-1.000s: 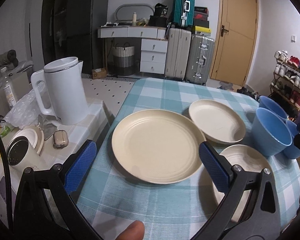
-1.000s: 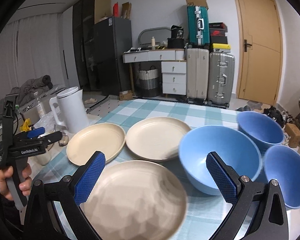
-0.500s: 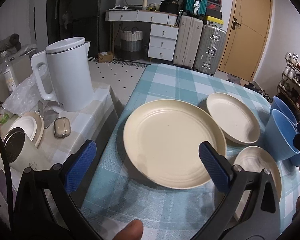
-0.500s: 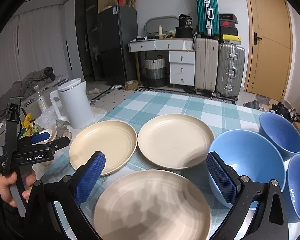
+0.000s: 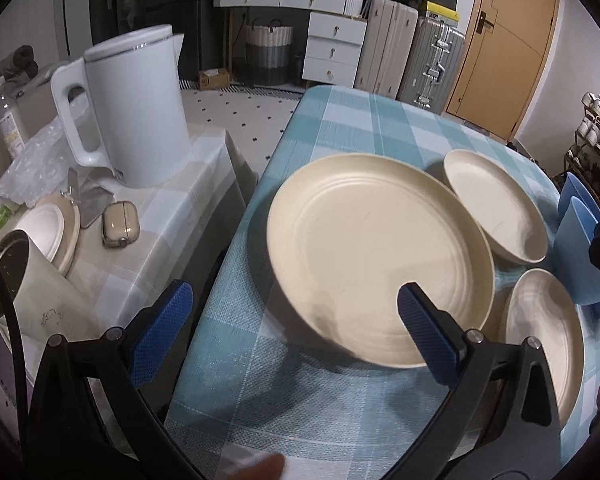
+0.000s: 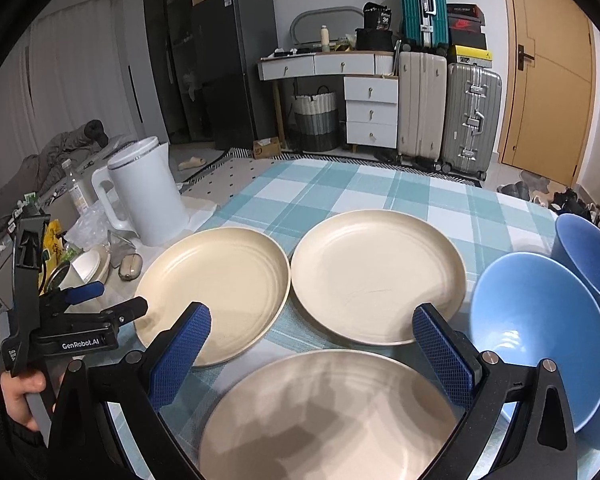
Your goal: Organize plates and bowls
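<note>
Three cream plates lie on the blue checked tablecloth. In the left wrist view the left plate point(image 5: 376, 256) fills the middle, the far plate point(image 5: 496, 204) is behind it and the near plate point(image 5: 540, 336) is at the right. My left gripper point(image 5: 296, 328) is open and empty, its right finger over the left plate's near rim. In the right wrist view my right gripper point(image 6: 312, 352) is open and empty above the near plate point(image 6: 332, 416), with the left plate point(image 6: 216, 288) and far plate point(image 6: 378, 276) beyond. Blue bowls point(image 6: 536, 356) stand at the right.
A white kettle point(image 5: 136, 108) stands on a lower side table point(image 5: 172, 216) left of the dining table, with an earbud case point(image 5: 120, 224), a cup and a lid. The table's left edge point(image 5: 228, 248) runs close to the left plate. Suitcases and a door are behind.
My left gripper has moved forward and lower toward the left plate's near rim. My right gripper has shifted left and down toward the near plate. Both stay open.
</note>
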{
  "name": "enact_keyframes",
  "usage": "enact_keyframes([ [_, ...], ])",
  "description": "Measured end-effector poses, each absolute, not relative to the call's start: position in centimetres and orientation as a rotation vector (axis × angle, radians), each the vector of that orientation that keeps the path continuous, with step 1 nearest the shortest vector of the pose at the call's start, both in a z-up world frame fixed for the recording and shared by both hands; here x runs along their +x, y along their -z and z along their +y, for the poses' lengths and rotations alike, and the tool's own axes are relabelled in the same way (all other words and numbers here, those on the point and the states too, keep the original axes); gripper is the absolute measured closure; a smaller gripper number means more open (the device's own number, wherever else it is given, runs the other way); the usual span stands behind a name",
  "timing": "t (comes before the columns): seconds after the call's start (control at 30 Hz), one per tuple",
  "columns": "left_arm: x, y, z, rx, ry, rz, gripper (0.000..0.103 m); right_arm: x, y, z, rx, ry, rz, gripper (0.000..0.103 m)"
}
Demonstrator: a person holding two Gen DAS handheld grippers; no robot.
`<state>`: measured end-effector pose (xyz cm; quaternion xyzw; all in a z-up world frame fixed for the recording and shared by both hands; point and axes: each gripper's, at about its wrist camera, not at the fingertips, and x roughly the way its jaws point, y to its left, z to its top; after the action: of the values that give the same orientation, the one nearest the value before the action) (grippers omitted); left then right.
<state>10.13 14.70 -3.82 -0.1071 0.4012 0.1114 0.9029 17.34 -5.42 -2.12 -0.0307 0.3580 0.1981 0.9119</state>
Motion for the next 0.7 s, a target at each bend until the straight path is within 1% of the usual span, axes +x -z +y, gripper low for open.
enact_keyframes([
  [0.4, 10.6, 6.0, 16.2, -0.282, -0.209, 0.878, 0.002, 19.8, 4.7, -2.9, -0.044, -0.421, 0.828, 0.0],
  [0.53, 10.7, 6.5, 16.4, -0.302, -0.211, 0.888, 0.002, 20.4, 5.8, -2.2, -0.035, -0.44, 0.869, 0.009],
  [0.6, 10.7, 6.6, 16.6, -0.316, -0.205, 0.885, 0.003, 20.7, 6.4, -1.7, -0.033, -0.455, 0.892, 0.014],
  [0.63, 10.8, 6.8, 16.6, -0.32, -0.203, 0.883, 0.003, 20.8, 6.7, -1.5, -0.034, -0.461, 0.901, 0.019],
  [0.7, 10.9, 7.1, 16.6, -0.326, -0.205, 0.887, 0.005, 21.0, 7.1, -1.1, -0.03, -0.474, 0.915, 0.021],
])
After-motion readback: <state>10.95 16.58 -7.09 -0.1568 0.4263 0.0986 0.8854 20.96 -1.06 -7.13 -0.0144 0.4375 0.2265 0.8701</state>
